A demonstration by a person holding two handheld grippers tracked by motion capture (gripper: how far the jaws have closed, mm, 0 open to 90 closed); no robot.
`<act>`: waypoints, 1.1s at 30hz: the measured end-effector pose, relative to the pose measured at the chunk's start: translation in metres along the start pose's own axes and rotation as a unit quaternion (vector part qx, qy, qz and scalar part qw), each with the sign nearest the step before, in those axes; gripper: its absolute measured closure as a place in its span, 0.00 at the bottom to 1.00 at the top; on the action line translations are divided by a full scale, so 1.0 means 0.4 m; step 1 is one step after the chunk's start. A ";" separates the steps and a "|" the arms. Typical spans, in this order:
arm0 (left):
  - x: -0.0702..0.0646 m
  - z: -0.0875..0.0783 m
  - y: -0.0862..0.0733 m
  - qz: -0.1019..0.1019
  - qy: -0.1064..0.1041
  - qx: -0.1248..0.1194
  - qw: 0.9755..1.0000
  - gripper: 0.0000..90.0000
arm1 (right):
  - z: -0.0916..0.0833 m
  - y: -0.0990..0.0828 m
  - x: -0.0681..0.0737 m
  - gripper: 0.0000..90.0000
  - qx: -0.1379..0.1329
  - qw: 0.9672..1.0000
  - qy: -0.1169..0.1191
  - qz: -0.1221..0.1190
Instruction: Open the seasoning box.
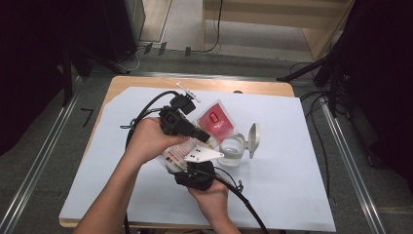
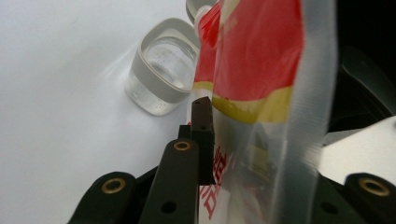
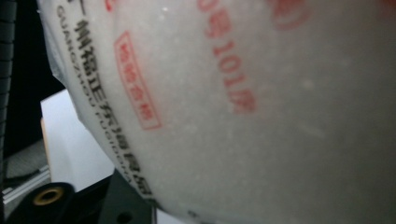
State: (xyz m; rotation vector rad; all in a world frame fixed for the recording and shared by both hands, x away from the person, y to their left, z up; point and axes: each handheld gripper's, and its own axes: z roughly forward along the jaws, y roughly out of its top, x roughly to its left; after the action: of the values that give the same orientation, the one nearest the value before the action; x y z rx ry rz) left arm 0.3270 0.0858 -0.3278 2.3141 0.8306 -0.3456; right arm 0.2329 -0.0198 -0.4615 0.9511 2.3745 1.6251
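The left tool [image 1: 207,138] pinched the edge of a clear pouch [image 1: 214,119] printed in red and filled with white grains, one black pad lying flat on the film in the left gripper view (the opposite pad sat hidden behind the plastic). The right tool [image 1: 195,168], held nearer the person, had the lower body of the same pouch bulging between its jaws, though whether its pads pressed the film could not be told. The pouch was lifted off the counter [image 1: 292,170] at about its middle, tilted toward the far right. Just right of it stood a clear square jar [image 1: 233,150] with a grey rim, its hinged lid [image 1: 253,139] flipped open and upright on the white sheet.
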 end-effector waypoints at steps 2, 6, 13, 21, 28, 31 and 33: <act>0.003 0.002 0.001 0.002 0.000 0.000 1.000 0.86 | 0.000 -0.001 -0.003 0.65 -0.002 1.000 0.005 0.008; 0.001 -0.002 0.000 0.003 -0.007 -0.001 1.000 0.83 | 0.000 -0.016 -0.012 0.67 -0.023 0.998 0.025 0.049; -0.001 -0.004 -0.006 0.012 -0.013 -0.018 1.000 0.83 | -0.018 -0.021 -0.028 0.68 -0.042 0.995 0.036 0.084; -0.007 -0.029 -0.013 0.021 -0.007 -0.021 1.000 0.83 | -0.024 -0.021 -0.028 0.68 -0.044 0.996 0.029 0.078; -0.003 -0.039 -0.019 0.028 0.011 -0.032 0.999 0.92 | -0.026 -0.020 -0.024 0.67 -0.037 0.997 0.025 0.069; -0.004 -0.037 -0.020 0.034 0.024 -0.034 0.999 0.97 | -0.024 -0.017 -0.024 0.67 -0.033 0.997 0.031 0.065; -0.005 -0.036 -0.020 0.038 0.024 -0.036 0.998 0.98 | -0.022 -0.012 -0.017 0.65 -0.028 0.998 0.034 0.053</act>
State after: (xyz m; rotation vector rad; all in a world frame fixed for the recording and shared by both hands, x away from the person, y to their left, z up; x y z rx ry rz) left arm 0.3207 0.0990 -0.3197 2.2883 0.7625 -0.2243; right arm 0.2326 -0.0319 -0.4635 1.0444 2.3458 1.7793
